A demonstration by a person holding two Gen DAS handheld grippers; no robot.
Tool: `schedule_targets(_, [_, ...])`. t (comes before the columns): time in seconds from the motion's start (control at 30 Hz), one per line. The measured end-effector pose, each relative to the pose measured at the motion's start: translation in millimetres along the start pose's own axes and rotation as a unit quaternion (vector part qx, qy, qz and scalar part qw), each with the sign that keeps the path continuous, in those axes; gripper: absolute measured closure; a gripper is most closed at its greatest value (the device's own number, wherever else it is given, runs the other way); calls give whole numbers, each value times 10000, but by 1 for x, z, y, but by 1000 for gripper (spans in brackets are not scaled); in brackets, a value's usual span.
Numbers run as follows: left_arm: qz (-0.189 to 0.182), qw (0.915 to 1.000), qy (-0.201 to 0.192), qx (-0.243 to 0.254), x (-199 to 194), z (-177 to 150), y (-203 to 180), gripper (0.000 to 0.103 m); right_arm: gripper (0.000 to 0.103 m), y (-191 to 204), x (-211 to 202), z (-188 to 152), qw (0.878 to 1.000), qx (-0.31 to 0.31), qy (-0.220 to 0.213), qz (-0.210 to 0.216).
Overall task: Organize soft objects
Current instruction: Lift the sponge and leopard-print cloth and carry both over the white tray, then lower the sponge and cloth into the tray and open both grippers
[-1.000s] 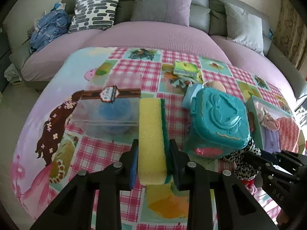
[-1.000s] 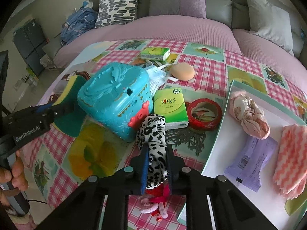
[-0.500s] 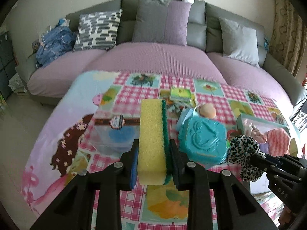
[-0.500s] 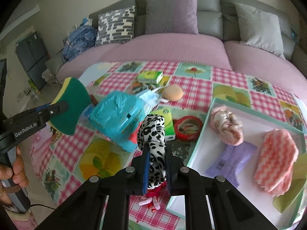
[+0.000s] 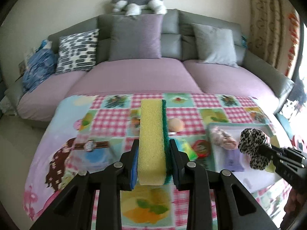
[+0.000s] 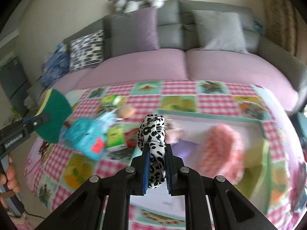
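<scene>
The left gripper point(image 5: 153, 164) had its jaws drawn in on a yellow sponge point(image 5: 151, 143) with a green scouring face, pinching it on edge above the checked tablecloth point(image 5: 115, 118). The right gripper point(image 6: 156, 164) had its jaws nearly together, clamped on a leopard-print soft item point(image 6: 153, 145) that stood up between the pads. Just beyond it, toward one o'clock in the right wrist view, lay a white tray point(image 6: 211, 119) with a teal rim, holding a pink striped cloth point(image 6: 222, 149), a lilac packet point(image 6: 184, 147) and a pale pink bundle point(image 6: 172, 132), all blurred. At ten o'clock sat a teal box point(image 6: 86, 136), with green tissue packs point(image 6: 115, 138) beside it. Farthest off stood the purple-and-grey sofa point(image 6: 172, 65) with its cushions.
</scene>
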State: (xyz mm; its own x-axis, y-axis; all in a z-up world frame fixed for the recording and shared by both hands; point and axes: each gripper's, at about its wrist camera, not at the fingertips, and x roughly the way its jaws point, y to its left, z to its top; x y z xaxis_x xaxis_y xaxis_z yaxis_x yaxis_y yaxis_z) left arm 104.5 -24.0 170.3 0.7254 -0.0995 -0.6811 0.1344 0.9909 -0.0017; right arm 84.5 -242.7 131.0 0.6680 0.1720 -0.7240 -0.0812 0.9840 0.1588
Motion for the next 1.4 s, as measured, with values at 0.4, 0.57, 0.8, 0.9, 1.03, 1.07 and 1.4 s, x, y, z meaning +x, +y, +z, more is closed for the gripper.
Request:
schedule_targets(0.4, [-1060,9879,288,1098,16,-5,-123,73,88,-103,-37,-34,9918,812,164,-974])
schedule_targets(0.57, [-1249,9806,530,1415,26,-17,-155,73,88,-128,-42,-53,9879,1042,313,-1104])
schedule_targets(0.8, [-1153,9726,1079,1704,60,-42,-182,73,88,-136,-20,-71,9854,1145,652,-1078])
schedule_targets(0.9, [-1101,9702,1257,1754,73,-52,-187,73,88,-138,-10,-80,9841,1217,775,-1034])
schedule_targets(1.03, [-1046,9691,1354,1777,82,-59,-188,73,88,-141,-4,-84,9835,1271,803,-1010])
schedule_targets(1.07, [-1039,9692,1350,1779,83,-60,-189,73,88,-142,-3,-84,9834,1279,797,-1009])
schedule_targets(1.4, [-1026,9681,1467,1753,103,-62,-191,72,88,-148,4,-84,9821,1391,788,-999])
